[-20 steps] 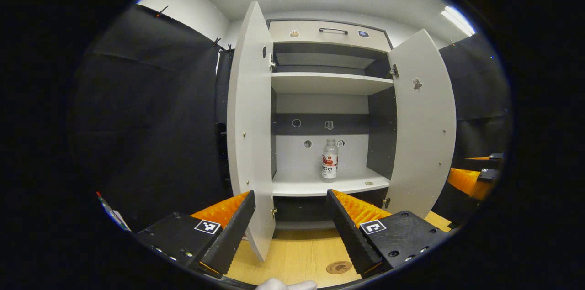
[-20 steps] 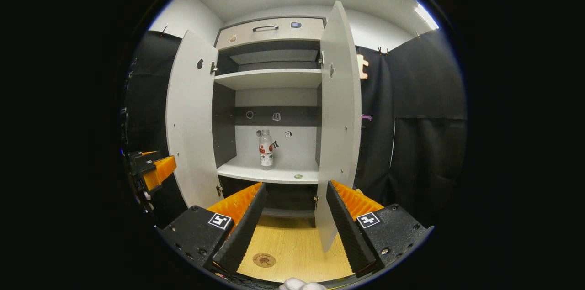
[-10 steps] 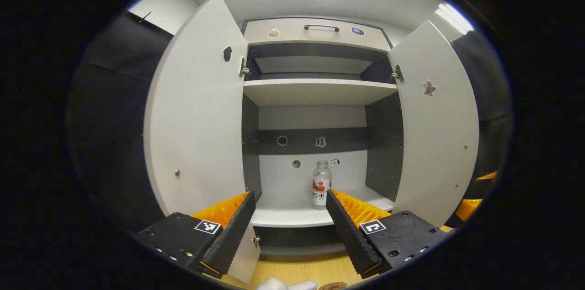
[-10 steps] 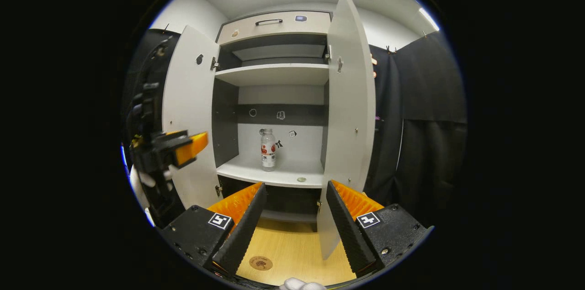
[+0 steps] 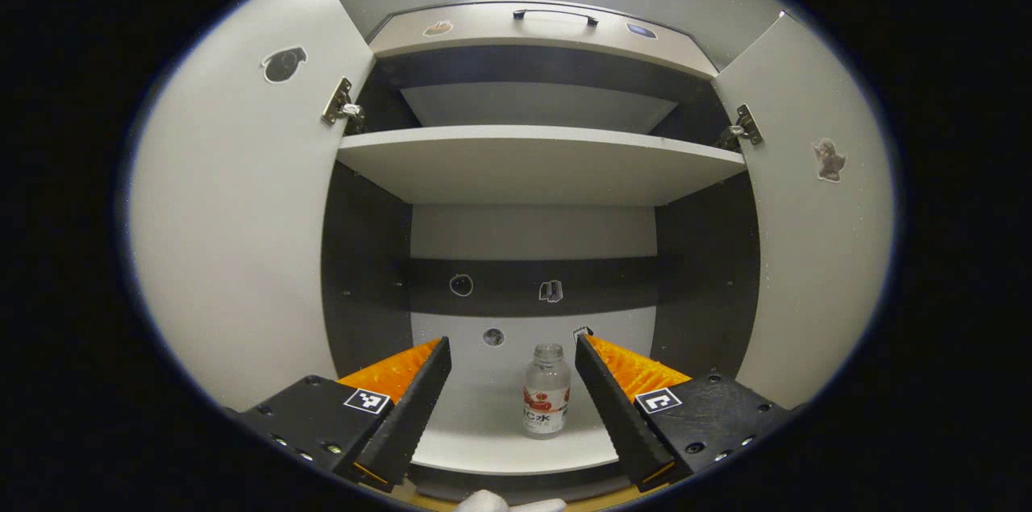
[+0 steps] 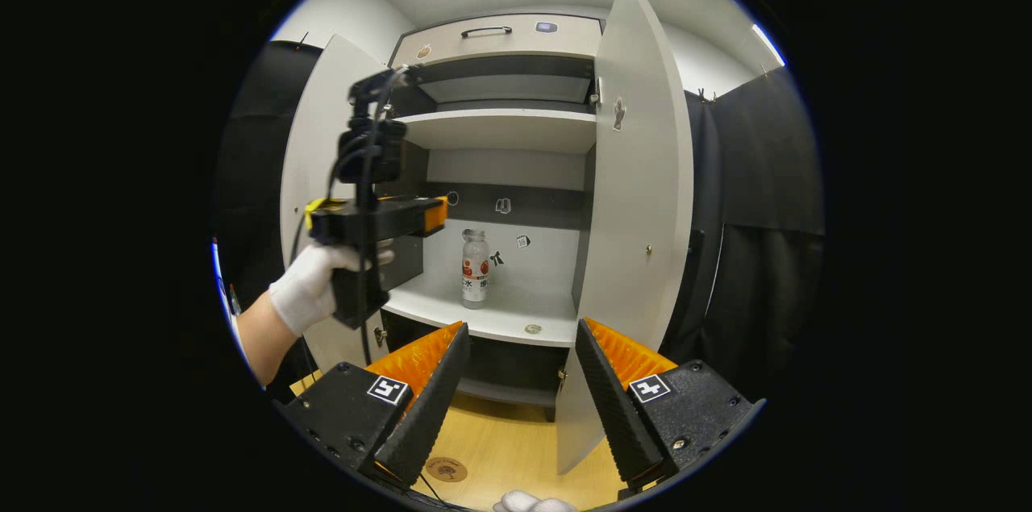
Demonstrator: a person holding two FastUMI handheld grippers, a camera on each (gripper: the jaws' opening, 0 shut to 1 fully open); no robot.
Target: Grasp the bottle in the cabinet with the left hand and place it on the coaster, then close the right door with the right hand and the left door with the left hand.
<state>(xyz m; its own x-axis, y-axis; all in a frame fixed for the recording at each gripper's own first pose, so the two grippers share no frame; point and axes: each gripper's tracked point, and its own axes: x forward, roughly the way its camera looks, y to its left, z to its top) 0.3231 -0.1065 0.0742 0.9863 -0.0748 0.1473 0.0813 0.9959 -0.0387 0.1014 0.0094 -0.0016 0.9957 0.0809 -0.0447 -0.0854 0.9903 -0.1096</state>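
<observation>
A clear bottle (image 5: 547, 401) with a red and white label stands upright on the cabinet's lower shelf (image 5: 476, 441). My left gripper (image 5: 512, 344) is open and points into the cabinet, a short way in front of the bottle, which shows in the gap between its fingers. In the right gripper view a gloved hand (image 6: 310, 286) holds this left gripper (image 6: 435, 215) up at the cabinet's mouth, left of the bottle (image 6: 475, 268). My right gripper (image 6: 522, 328) hangs open and empty farther back, above the wooden table. A round brown coaster (image 6: 446, 468) lies on the table below it.
Both white doors stand wide open: the left door (image 6: 322, 165) and the right door (image 6: 637, 214), which flank the opening (image 5: 234, 238) (image 5: 814, 254). A small round disc (image 6: 533, 328) lies on the lower shelf. An upper shelf (image 5: 540, 161) spans the cabinet above.
My left gripper has risen and moved forward to the cabinet's mouth, so the bottle now looks larger between its fingers. The right gripper has drifted slightly closer and has stayed open.
</observation>
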